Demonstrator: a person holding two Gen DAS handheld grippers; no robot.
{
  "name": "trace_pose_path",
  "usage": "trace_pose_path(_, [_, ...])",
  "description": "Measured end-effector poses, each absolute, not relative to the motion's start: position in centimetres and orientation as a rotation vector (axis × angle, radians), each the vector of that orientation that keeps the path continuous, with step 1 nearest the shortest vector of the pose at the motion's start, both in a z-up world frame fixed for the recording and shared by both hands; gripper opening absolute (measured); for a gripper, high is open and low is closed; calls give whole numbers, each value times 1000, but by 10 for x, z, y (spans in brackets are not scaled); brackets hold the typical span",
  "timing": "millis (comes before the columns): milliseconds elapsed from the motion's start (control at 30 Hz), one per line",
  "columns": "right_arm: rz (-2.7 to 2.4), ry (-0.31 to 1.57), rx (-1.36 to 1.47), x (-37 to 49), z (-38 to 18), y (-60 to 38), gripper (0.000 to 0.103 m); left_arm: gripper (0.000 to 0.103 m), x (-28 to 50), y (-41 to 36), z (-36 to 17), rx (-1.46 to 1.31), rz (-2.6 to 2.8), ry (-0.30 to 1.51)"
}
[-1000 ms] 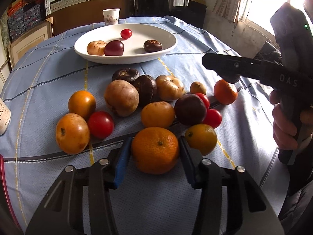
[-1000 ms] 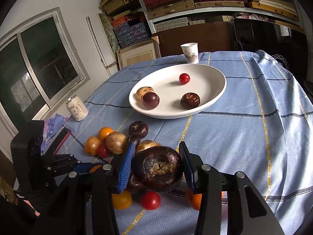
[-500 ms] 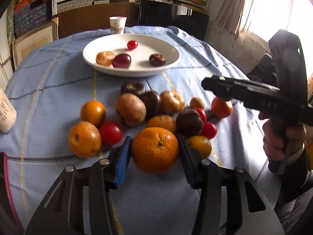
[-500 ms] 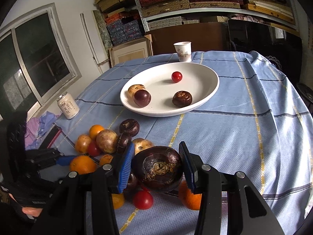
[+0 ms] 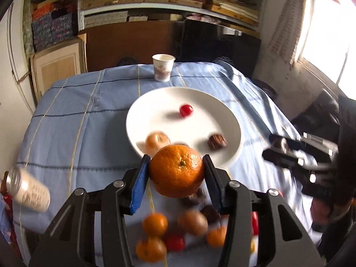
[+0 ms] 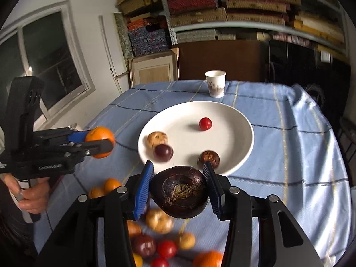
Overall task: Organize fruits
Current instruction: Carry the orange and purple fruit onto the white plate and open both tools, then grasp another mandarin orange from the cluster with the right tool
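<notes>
My left gripper is shut on an orange mandarin and holds it in the air, near the front rim of the white plate. It also shows in the right wrist view, left of the plate. My right gripper is shut on a dark purple mangosteen, held above the table just before the plate's front rim. On the plate lie a red cherry tomato, a tan fruit, a dark plum and a brown fruit.
Several loose fruits lie on the blue tablecloth below both grippers, also in the left wrist view. A paper cup stands behind the plate. A drink can stands at the table's left edge.
Both grippers have risen from the fruit pile and moved toward the plate, each carrying its fruit. The plate now sits closer and more centred in both views.
</notes>
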State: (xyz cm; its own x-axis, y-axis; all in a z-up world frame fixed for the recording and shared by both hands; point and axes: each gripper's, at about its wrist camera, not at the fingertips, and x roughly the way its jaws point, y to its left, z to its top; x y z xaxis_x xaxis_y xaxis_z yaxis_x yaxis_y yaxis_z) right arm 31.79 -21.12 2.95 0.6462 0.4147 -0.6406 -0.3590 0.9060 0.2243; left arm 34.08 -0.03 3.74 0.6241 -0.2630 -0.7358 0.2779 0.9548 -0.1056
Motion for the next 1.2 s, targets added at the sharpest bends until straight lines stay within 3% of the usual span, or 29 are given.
trace_pose_path(300, [351, 911, 150, 415, -20, -208, 47, 47, 444, -27, 0, 52, -223, 968])
trace_pose_path(600, [339, 932, 160, 433, -30, -206, 48, 48, 465, -36, -21, 66, -214, 1004])
trace_pose_path(633, [337, 922, 173, 432, -27, -207, 50, 51, 464, -36, -20, 65, -210, 1007])
trace_pose_path(667, [337, 916, 182, 429, -25, -209, 64, 69, 462, -34, -16, 62, -203, 995])
trace_pose_path(700, [336, 909, 189, 426, -22, -211, 69, 80, 458, -32, -10, 57, -195, 971])
trace_pose_path(767, [345, 872, 195, 411, -8, -216, 75, 81, 438, -24, 11, 52, -180, 873])
trace_pose_path(800, [349, 857, 190, 406, -3, -218, 76, 85, 432, -22, 18, 53, -183, 854])
trace_pose_path(867, [341, 804, 173, 384, 11, -225, 88, 95, 403, -10, 39, 34, -190, 783])
trace_pose_path(967, [323, 741, 183, 344, 19, -240, 95, 98, 361, 6, 53, 5, -190, 700])
trace_pose_path(1200, [333, 756, 282, 265, -11, -271, 96, 98, 250, 15, 29, 31, -233, 680])
